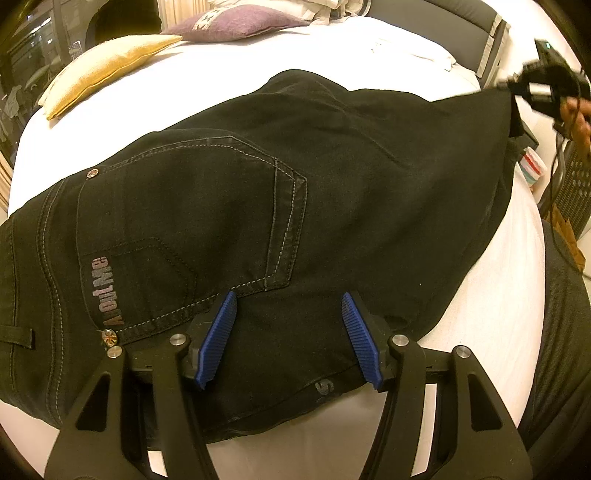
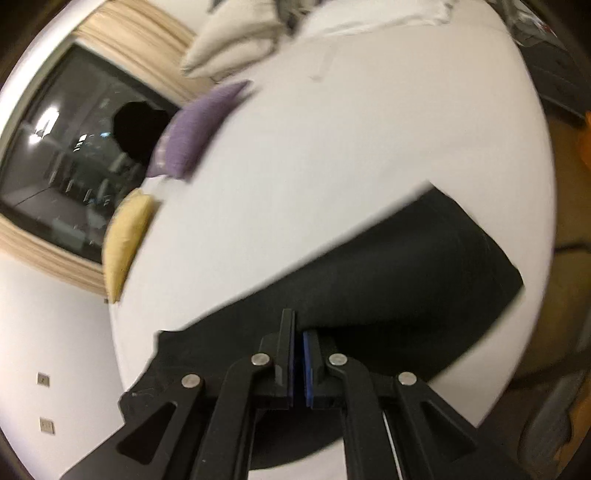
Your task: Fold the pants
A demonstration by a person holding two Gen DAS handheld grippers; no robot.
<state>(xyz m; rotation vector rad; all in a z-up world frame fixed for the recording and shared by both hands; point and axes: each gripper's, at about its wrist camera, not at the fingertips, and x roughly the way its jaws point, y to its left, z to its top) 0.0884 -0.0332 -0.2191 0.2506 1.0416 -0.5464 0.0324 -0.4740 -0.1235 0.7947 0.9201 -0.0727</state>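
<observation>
Left gripper (image 1: 289, 317): jaws spread wide, blue ribbed pads (image 1: 218, 339) apart, nothing between them. It hangs just above the seat area of the black pants (image 1: 332, 177), beside the stitched back pocket (image 1: 192, 221).

Right gripper (image 2: 298, 332): jaws pressed together on a fold of the pants fabric, blue pads almost meeting. In the left wrist view it appears at the far right, pinching the leg end and lifting it off the surface.

The pants lie across the white bed (image 1: 258, 62), waist end at the left, seat side up, legs running toward the right edge.

Farther back, at the head of the bed: a yellow cushion (image 1: 103, 70) and a purple cushion (image 1: 236, 20), side by side. A dark window (image 2: 66, 155) lies beyond.
</observation>
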